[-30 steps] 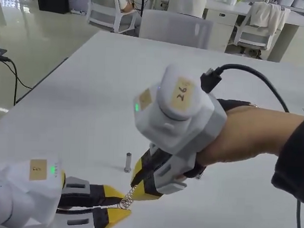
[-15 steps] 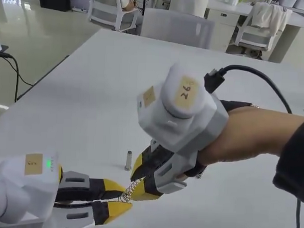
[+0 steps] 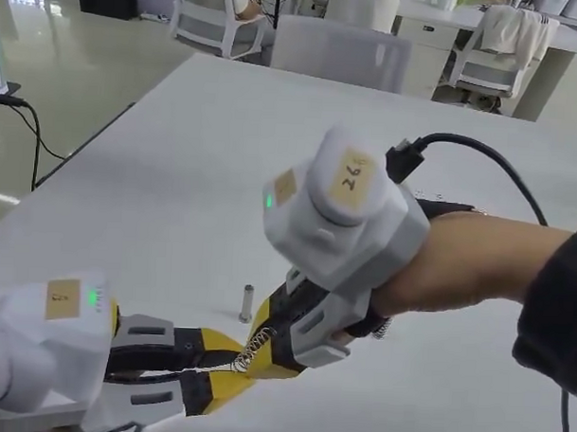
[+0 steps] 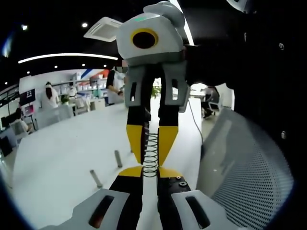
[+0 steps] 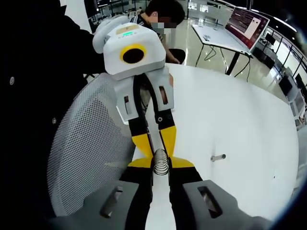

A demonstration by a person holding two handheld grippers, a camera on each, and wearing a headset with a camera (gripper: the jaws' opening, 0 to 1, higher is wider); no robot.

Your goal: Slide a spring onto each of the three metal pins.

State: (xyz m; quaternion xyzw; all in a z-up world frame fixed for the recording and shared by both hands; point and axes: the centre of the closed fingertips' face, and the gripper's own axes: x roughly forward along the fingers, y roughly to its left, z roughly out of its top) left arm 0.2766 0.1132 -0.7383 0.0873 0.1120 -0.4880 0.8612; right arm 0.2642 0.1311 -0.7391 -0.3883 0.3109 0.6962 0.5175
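A short coil spring (image 3: 250, 349) hangs in the air between my two grippers, low over the white table (image 3: 224, 157). My left gripper (image 3: 228, 367) comes in from the bottom left, shut on one end. My right gripper (image 3: 263, 346), held in a hand, is shut on the other end. In the left gripper view the spring (image 4: 150, 146) runs from my own jaws up into the right gripper (image 4: 150, 160). The right gripper view has the spring (image 5: 161, 160) end-on. One metal pin (image 3: 247, 303) stands just behind the spring; two pins (image 4: 118, 158) (image 4: 96, 178) stand left of the jaws.
The table's left edge (image 3: 92, 148) drops to the floor. Grey chairs (image 3: 337, 52) stand at its far end. A black cable (image 3: 499, 157) trails from the right gripper. A mesh chair back (image 4: 249, 163) is close behind the grippers. One pin (image 5: 218, 157) appears in the right gripper view.
The left gripper has edged up and right toward the right gripper, keeping the spring between them. The pin has not moved; the head view shifted slightly.
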